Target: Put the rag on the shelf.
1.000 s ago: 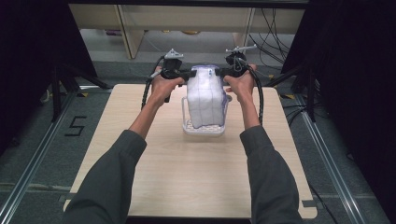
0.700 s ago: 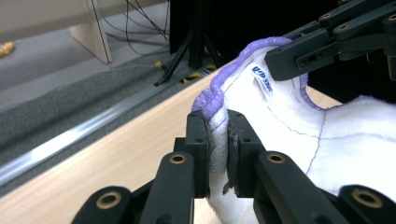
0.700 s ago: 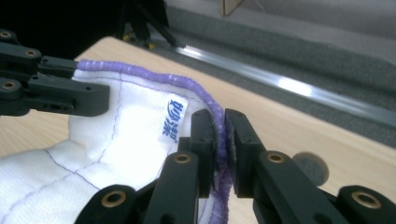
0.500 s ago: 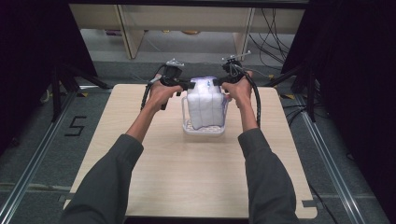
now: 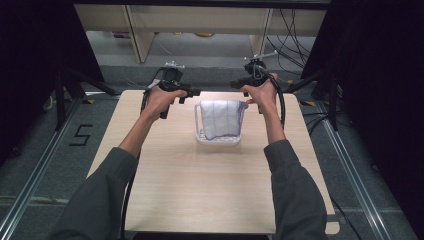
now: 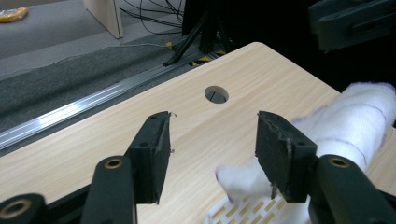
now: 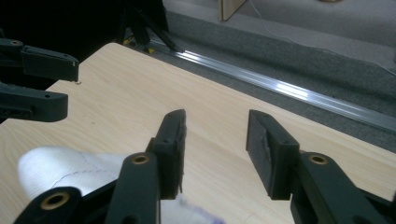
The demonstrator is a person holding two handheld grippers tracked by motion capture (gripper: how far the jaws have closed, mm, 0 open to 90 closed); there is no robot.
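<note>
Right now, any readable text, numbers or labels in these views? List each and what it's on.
"5": black tape figure on the grey floor, left of the table in the high view.
Nothing readable on the white cloth, the white basket or either set of tongs.

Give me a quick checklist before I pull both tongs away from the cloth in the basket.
1. Left tongs off the cloth: ok, the jaws have just been opening and nothing is between them.
2. Right tongs off the cloth: ok, the jaws have just been opening and the gap is bare.
3. Cloth inside the basket: ok, though it bulges above the rim.
4. Basket upright on the table: ok.
5. Cloth caught on a left pad: cannot tell, a corner lies right beside it.
</note>
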